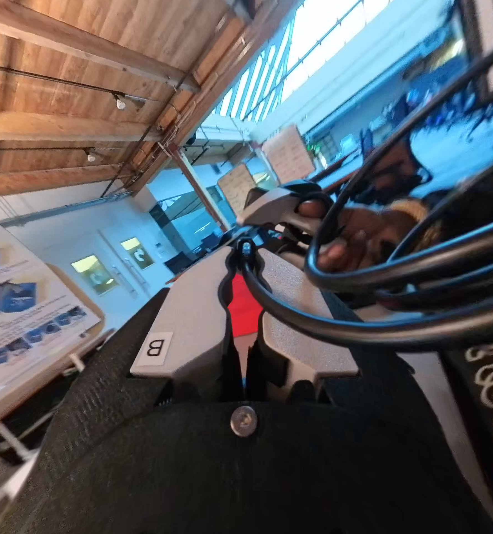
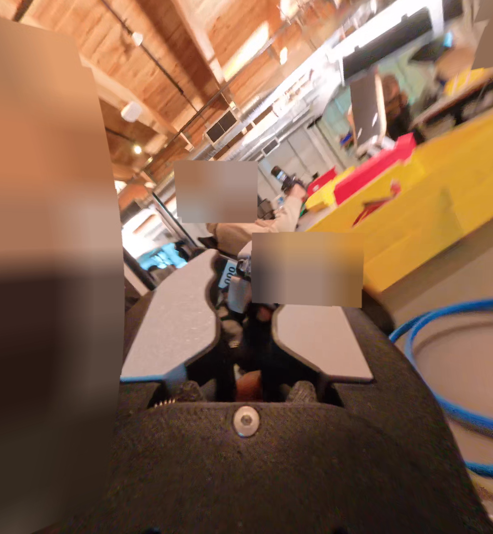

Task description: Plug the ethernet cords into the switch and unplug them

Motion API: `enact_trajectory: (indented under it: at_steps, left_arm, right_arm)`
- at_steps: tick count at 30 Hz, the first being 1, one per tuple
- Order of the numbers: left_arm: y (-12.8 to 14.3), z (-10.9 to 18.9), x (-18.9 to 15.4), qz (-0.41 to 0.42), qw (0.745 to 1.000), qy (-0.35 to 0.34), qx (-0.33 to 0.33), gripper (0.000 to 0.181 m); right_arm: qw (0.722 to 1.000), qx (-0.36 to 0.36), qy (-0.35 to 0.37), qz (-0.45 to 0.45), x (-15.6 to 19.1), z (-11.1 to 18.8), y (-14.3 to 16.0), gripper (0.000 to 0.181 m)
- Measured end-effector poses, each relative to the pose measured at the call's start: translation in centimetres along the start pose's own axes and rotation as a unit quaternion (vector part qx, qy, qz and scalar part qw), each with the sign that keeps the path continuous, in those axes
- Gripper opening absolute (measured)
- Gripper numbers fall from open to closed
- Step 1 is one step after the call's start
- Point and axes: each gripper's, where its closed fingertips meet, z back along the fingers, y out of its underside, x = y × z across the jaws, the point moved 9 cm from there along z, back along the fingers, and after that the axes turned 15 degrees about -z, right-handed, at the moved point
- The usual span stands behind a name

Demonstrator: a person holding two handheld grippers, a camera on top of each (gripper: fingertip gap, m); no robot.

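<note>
My left gripper (image 1: pixel 246 245) is shut on the plug (image 1: pixel 247 250) of a black ethernet cord (image 1: pixel 271 303). It holds the plug up in the air, pointing forward. The cord curves back to the right, where several more black cords (image 1: pixel 412 268) loop close to the camera. The right gripper (image 1: pixel 280 205) shows just beyond, held by a hand (image 1: pixel 363 239). In the right wrist view my right gripper (image 2: pixel 233 260) is open and empty, and a blur patch hides its right fingertip. A blue ethernet cord (image 2: pixel 430 318) loops on the table at the right. The switch is not in view.
Both cameras tilt up toward a wooden ceiling. A poster board (image 1: pixel 23 312) stands to the left of the left gripper. A yellow table (image 2: pixel 412 219) with red and yellow bins (image 2: pixel 363 176) lies at the far right. A person in a light sleeve (image 2: pixel 280 219) is ahead. Both grippers' tips are close together, under 4 cm apart.
</note>
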Motion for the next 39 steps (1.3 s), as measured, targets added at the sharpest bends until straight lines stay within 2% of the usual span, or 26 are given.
enact_trajectory:
  at_steps: [1,3,5,7,10,14,16,22,31,36,39]
  left_arm:
    - [-0.2,0.2,0.4,0.034,0.999,-0.001,-0.021,0.011]
    - [-0.6,0.6,0.9,0.112,0.991,0.024,-0.066,0.012]
    - [-0.8,0.8,1.2,0.167,0.98,0.045,-0.102,0.011]
    - [-0.8,0.7,1.1,0.196,0.971,0.065,-0.118,0.011]
    - [-0.7,0.6,1.0,0.206,0.968,0.082,-0.117,0.011]
    - [-0.5,0.5,0.6,0.196,0.97,0.101,-0.1,0.011]
    - [-0.5,0.4,0.4,0.193,0.971,0.106,-0.094,0.011]
    - [-0.6,0.4,0.3,0.201,0.967,0.119,-0.097,0.013]
    - [-0.6,0.3,0.2,0.197,0.968,0.127,-0.088,0.017]
    - [-0.5,0.3,0.2,0.205,0.966,0.13,-0.085,0.012]
    - [-0.5,0.2,0.3,0.2,0.97,0.12,-0.072,0.012]
  right_arm:
    - [0.998,-0.003,0.003,0.065,0.6,0.2,-0.4,0.045]
    - [0.975,0.015,0.039,0.219,1.8,0.6,-0.6,0.047]
    - [0.932,0.046,0.08,0.352,2.7,0.7,-0.3,0.044]
    - [0.9,0.07,0.087,0.421,3.5,0.6,0.4,0.037]
    - [0.898,0.089,0.075,0.424,3.9,0.4,0.9,0.028]
    - [0.903,0.107,0.07,0.411,3.5,0.3,1.1,0.025]
    - [0.9,0.117,0.071,0.414,3.4,0.3,1.3,0.013]
    - [0.876,0.113,0.055,0.466,3.6,0.4,1.7,0.012]
    - [0.882,0.11,0.045,0.455,3.1,0.3,1.9,0.012]
    - [0.883,0.111,0.046,0.454,3.1,0.3,1.9,0.012]
    - [0.87,0.139,0.068,0.469,3.7,0.8,1.1,0.018]
